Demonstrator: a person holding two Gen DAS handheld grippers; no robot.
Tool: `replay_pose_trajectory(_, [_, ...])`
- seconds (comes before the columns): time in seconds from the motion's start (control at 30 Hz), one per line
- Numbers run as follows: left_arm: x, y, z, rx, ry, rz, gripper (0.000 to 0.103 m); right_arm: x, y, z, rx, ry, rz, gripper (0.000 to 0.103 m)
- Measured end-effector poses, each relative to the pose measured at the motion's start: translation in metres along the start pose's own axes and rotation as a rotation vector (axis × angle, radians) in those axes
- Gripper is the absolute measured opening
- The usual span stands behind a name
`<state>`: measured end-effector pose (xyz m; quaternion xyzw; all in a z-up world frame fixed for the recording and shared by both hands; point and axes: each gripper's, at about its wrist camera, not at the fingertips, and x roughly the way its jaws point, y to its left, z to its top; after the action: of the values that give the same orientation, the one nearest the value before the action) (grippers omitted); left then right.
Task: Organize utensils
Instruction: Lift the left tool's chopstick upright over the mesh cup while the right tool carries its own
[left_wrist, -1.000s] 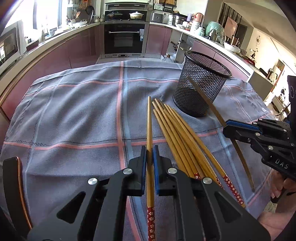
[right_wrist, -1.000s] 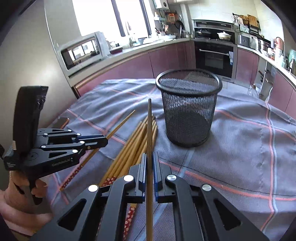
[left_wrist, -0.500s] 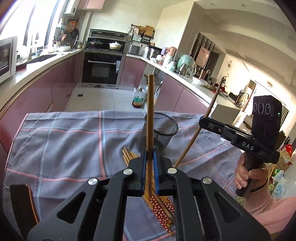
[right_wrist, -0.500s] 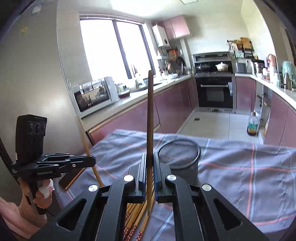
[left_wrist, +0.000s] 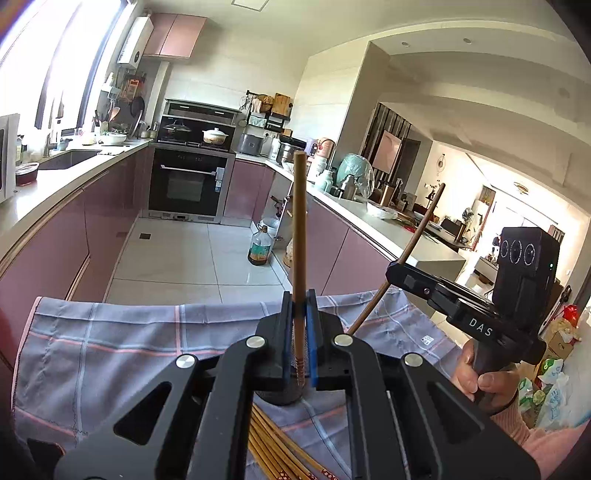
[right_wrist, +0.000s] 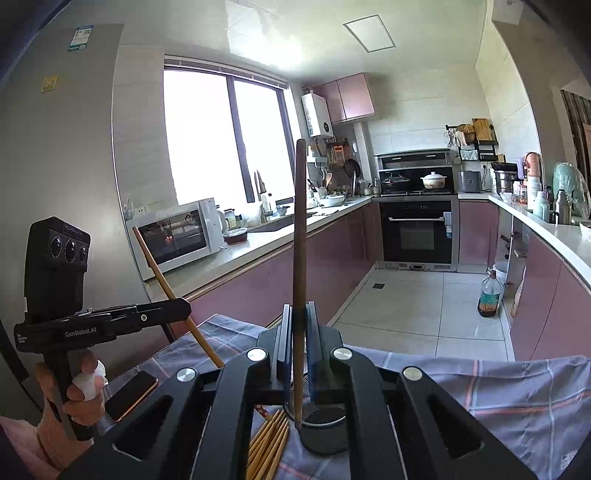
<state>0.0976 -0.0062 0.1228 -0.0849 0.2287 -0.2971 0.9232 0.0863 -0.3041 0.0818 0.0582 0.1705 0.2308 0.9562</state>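
Left gripper (left_wrist: 298, 332) fills the bottom centre of the left wrist view: matte black plastic arms, round silver bolts, blue rubber pads. Jaws clenched on one chopstick (left_wrist: 299, 243), a thin straight round wooden stick, plain brown, standing up through frame centre with its tip over the oven area. Right gripper (right_wrist: 295, 332) looks the same in the right wrist view, jaws clenched on a second chopstick (right_wrist: 298, 236), darker brown, also near upright at frame centre.

Each gripper shows in the other's view. At right of the left wrist view the second stick slants up-right, and a hand (left_wrist: 480, 376) with a pink sleeve grips the handle. At left of the right wrist view the first stick slants up-left.

Mesh cup (right_wrist: 325, 424) is a black wire-mesh cylinder with a round rim, low centre, mostly hidden behind the jaws; it stands on the cloth. Loose chopsticks (right_wrist: 267, 443) lie in a bundle, pale yellow bamboo with red patterned ends, just left of the cup at the bottom edge.

Tablecloth (left_wrist: 110, 343) is soft grey-blue woven fabric with pink check lines and covers the surface. Its far edge runs across mid frame. A dark phone (right_wrist: 129, 395) with a copper rim lies near the cloth's left edge.

Beyond the edge: open glossy white tiled floor, mauve cabinets along both sides, an oil bottle (left_wrist: 259, 245) standing on the floor. Open air around both raised sticks.
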Motion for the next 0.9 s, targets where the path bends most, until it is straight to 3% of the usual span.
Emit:
replay_pose_trajectory(0.13, [0.019, -0.005, 0.018, 0.016, 0.01, 0.023, 0.007, 0.012, -0.014, 0.009, 0.008, -0.009, -0.022, 0.005])
replay_pose_trajectory(0.27, [0.053, -0.005, 0.021, 0.029, 0.09, 0.046, 0.007, 0.036, -0.024, 0.002, 0.011, 0.054, -0.031, 0.005])
replay_pose_trajectory(0.53, [0.111, 0.003, -0.005, 0.057, 0.244, 0.052, 0.007, 0.077, -0.031, -0.026, 0.017, 0.215, -0.038, 0.005])
replay_pose_trajectory(0.9, [0.164, 0.02, -0.024, 0.076, 0.318, 0.08, 0.008, 0.099, -0.034, -0.035, 0.039, 0.338, -0.049, 0.006])
